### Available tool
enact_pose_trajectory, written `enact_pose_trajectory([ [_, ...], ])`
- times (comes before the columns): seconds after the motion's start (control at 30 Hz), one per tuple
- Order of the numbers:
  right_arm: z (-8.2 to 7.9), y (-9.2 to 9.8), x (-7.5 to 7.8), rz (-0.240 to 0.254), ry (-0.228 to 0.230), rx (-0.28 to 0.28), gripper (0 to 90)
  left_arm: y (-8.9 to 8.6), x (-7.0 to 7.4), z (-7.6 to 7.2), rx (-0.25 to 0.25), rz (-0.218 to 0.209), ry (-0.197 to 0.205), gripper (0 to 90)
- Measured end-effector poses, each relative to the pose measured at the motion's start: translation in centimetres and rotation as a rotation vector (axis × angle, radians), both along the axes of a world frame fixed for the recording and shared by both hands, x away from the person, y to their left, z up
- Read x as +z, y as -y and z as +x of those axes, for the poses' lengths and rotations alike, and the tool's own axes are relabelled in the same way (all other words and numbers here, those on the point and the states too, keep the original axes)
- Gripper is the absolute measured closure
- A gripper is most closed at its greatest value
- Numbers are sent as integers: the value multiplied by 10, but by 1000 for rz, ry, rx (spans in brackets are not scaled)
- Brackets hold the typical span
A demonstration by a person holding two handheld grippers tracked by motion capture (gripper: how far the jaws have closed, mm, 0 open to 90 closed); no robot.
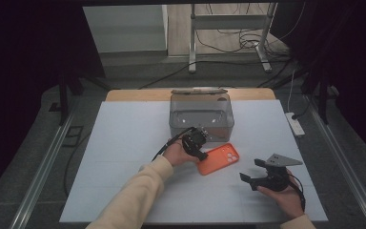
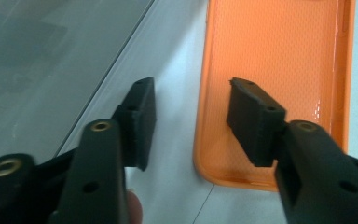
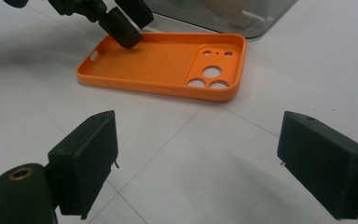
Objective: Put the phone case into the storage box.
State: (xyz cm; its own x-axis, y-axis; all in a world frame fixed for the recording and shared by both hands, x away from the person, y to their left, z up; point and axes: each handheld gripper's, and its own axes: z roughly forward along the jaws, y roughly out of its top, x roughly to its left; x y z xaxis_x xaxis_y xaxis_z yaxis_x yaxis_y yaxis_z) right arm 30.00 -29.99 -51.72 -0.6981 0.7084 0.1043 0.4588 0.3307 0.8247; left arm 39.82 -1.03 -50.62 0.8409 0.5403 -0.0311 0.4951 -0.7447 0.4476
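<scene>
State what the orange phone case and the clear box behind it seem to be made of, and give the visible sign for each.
Orange phone case: probably soft silicone or flexible plastic, matte outside, with a fine dotted texture and slight gloss inside, seen in the left gripper view. Clear box: likely rigid, smoke-tinted transparent plastic; the table shows through its glossy walls. Neither material is certain by look alone.

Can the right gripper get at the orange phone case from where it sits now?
Probably yes: bare table lies between the open right gripper and the orange phone case. The left gripper straddles only its far edge.
</scene>
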Motion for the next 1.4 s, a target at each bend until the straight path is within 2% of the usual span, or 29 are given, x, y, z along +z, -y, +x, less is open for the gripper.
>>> enact_pose_trajectory([
  [0.27,0,0,0,-2,0,0,123,1,1,0,-4,1,-5,618],
  [0.53,0,0,0,4,1,1,123,2,2,0,0,12,-6,659],
  [0.67,0,0,0,3,1,1,123,3,2,0,-2,12,-13,717],
  [0.97,0,0,0,2,1,1,123,6,3,-2,7,27,-12,743],
  [1.4,0,0,0,1,2,2,123,8,3,-2,28,36,-21,836],
])
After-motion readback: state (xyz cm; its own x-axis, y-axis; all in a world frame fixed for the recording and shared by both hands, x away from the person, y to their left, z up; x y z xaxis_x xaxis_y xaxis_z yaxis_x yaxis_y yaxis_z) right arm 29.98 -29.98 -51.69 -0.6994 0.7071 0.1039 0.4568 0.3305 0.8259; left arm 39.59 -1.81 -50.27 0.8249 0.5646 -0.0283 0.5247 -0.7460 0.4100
